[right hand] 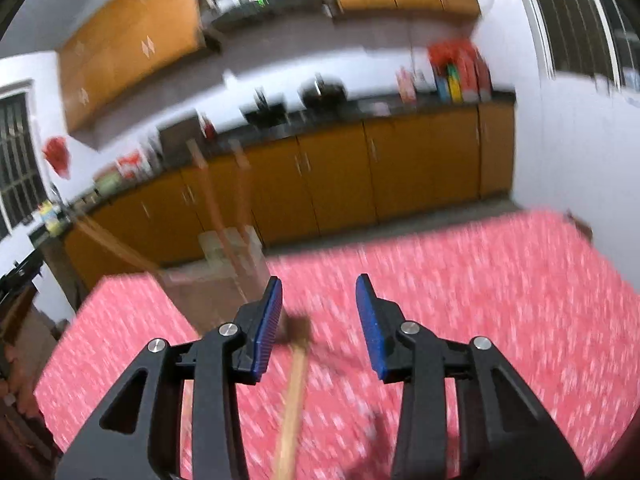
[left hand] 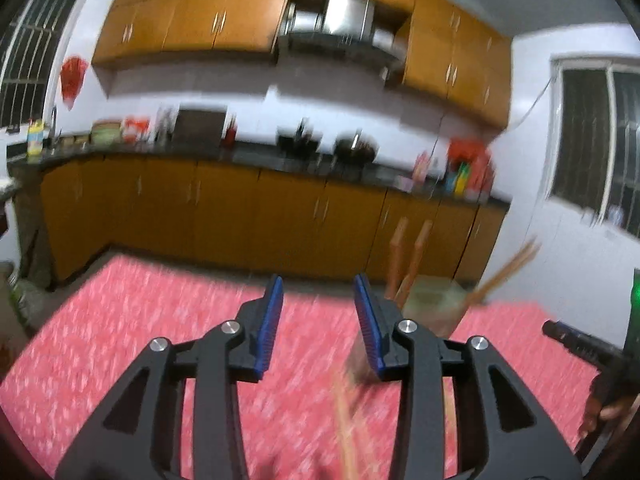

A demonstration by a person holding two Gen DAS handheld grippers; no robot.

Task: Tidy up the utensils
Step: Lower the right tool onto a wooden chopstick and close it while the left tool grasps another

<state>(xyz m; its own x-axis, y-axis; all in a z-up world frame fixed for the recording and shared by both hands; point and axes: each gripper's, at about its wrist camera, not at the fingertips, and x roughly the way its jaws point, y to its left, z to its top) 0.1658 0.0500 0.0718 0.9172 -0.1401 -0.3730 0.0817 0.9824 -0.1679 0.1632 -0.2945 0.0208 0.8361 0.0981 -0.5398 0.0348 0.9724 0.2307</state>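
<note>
A clear container [left hand: 434, 306] stands on the red patterned tablecloth [left hand: 140, 320] and holds several wooden utensils [left hand: 400, 256] upright or leaning. My left gripper [left hand: 317, 280] is open with nothing between its blue pads; the container is just beyond its right finger. A blurred wooden stick [left hand: 348, 420] lies on the cloth below that finger. In the right wrist view the container [right hand: 224, 268] is ahead to the left. My right gripper [right hand: 319, 280] is open above a wooden utensil [right hand: 294, 396] with a dark head [right hand: 298, 328], which lies on the cloth [right hand: 500, 300] near the left finger. Both views are motion-blurred.
Orange kitchen cabinets [left hand: 240, 216] and a dark counter [left hand: 260, 156] with pots and bottles run behind the table. A white wall with a barred window [left hand: 592, 148] is to the right. The other gripper [left hand: 576, 340] and a hand show at the right edge.
</note>
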